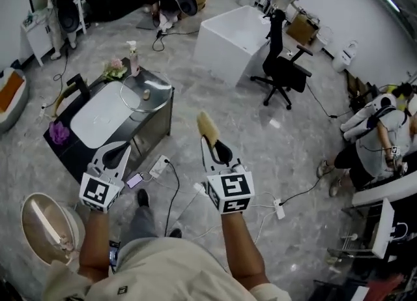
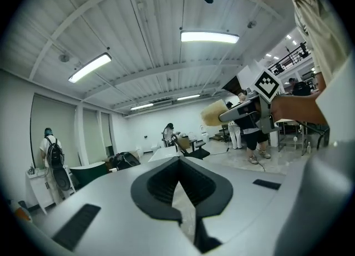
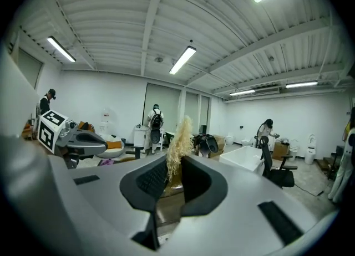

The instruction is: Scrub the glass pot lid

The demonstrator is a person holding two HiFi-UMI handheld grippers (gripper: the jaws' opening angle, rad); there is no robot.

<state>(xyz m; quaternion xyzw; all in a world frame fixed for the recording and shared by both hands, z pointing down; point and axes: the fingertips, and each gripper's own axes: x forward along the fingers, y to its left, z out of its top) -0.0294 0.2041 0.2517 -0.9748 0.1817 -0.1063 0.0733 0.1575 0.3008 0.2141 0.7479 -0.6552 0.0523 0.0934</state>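
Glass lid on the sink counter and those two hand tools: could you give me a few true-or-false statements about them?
The right gripper grips a yellowish scrubber. True.
The left gripper holds the glass lid. False: it is shut on nothing; the lid lies on the sink counter.
The scrubber touches the lid. False: they are well apart.
A bottle stands on the counter beyond the lid. True.

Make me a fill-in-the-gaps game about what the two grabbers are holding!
1. The yellow scrubber is clamped in the ___.
2. The left gripper is shut and holds ___.
3. The glass pot lid rests by the white ___.
Missing words: right gripper; nothing; sink.
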